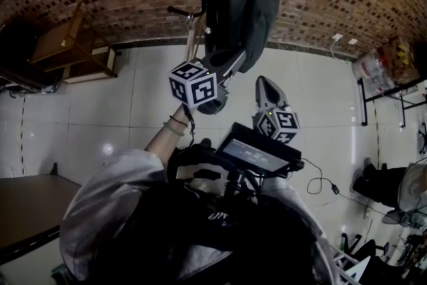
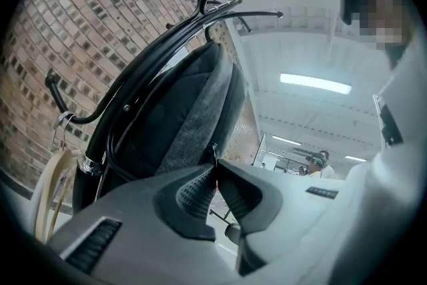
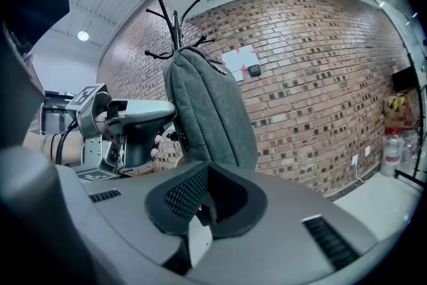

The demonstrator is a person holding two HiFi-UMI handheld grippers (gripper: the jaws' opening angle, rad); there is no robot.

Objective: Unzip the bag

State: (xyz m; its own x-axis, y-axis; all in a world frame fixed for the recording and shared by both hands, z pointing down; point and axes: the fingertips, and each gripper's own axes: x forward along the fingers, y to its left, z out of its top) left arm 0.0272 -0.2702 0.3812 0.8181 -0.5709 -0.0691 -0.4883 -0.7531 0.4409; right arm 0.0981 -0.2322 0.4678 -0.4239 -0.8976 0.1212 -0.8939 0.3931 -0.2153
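Bag (image 3: 207, 110) first: a grey backpack, hanging upright from a black coat stand (image 3: 175, 23) in front of the brick wall (image 3: 320, 77), well off the floor. I see no gap in its fabric in any view. The side facing the right gripper view is smooth and closed, so I judge the zip to be shut, or very nearly.

Low on the bag's edge a small metal tab sticks up; I take it for the zipper pull (image 2: 213, 149). My left gripper (image 2: 215, 167) has its jaws clenched together right at the base of that tab, pinching it. The head view agrees, with the same gripper pressed up against the bottom corner of the bag (image 1: 250, 3).

My right gripper (image 3: 208, 170) hangs apart from the bag, a little below and beside it. Its jaws are closed on each other with nothing between them, so it is not bracing the fabric.

By my reckoning the grasp is made and the unzipping itself is all to come. The pull has to be run along the track, and the bag swings free on its hook. I would want the right gripper steadying the body, or the pull may just drag the bag along.
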